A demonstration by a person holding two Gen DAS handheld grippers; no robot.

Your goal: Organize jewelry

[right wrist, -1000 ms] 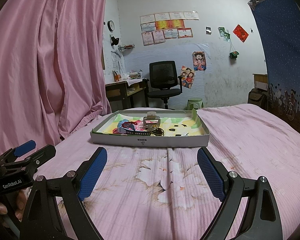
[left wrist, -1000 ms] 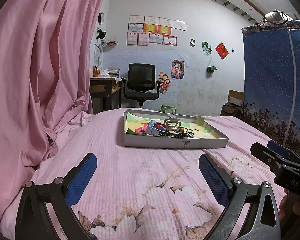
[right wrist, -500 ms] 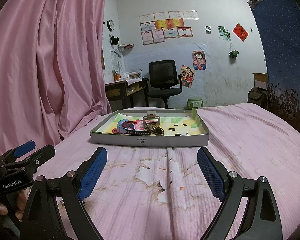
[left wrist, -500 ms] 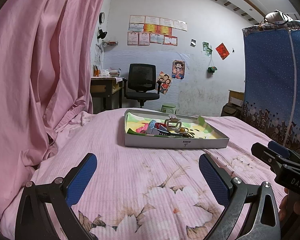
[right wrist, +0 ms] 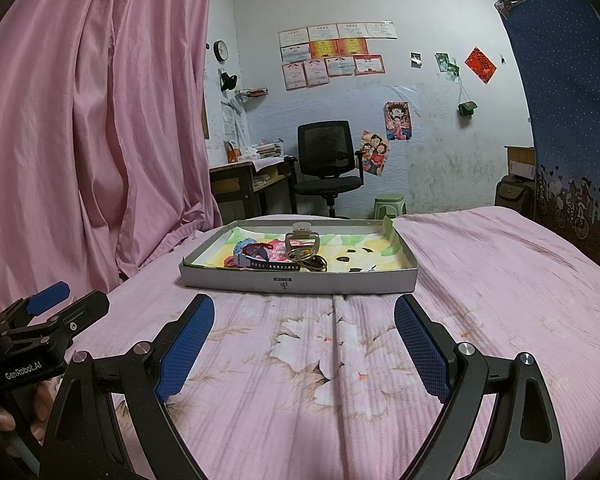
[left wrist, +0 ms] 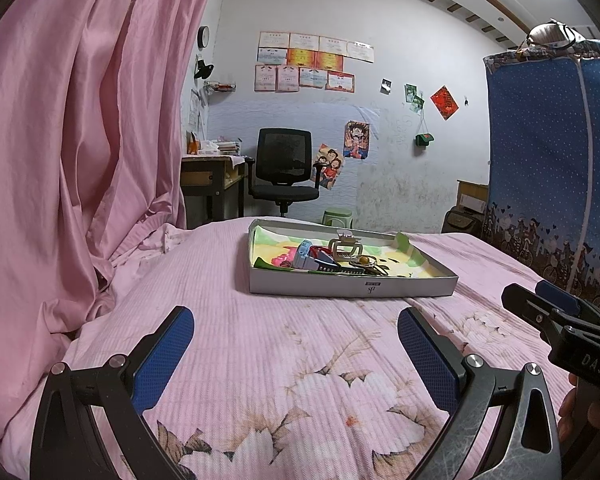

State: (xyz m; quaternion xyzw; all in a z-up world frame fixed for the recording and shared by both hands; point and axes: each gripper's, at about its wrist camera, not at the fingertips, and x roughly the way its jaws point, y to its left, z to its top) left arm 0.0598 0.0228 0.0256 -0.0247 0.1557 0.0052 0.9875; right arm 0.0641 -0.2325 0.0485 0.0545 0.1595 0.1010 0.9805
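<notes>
Both sets of jaws spread wide, empty, low over the bed [left wrist: 300, 360], short of the tray [right wrist: 300, 282].

Jewelry sits in one tangled pile [right wrist: 278, 256] left of centre in the tray: watch strap, beige hair claw [right wrist: 302, 240], rings, red cord.

Risks, as I judge them:
- pinching one piece drags its neighbours along
- soft mattress, light tray: a push could slide or tip it

Left gripper [left wrist: 296, 340] view shows the right gripper [left wrist: 560, 320] at its edge. Right gripper [right wrist: 304, 336] view shows the tray more head-on, dark bits right of the pile.
</notes>
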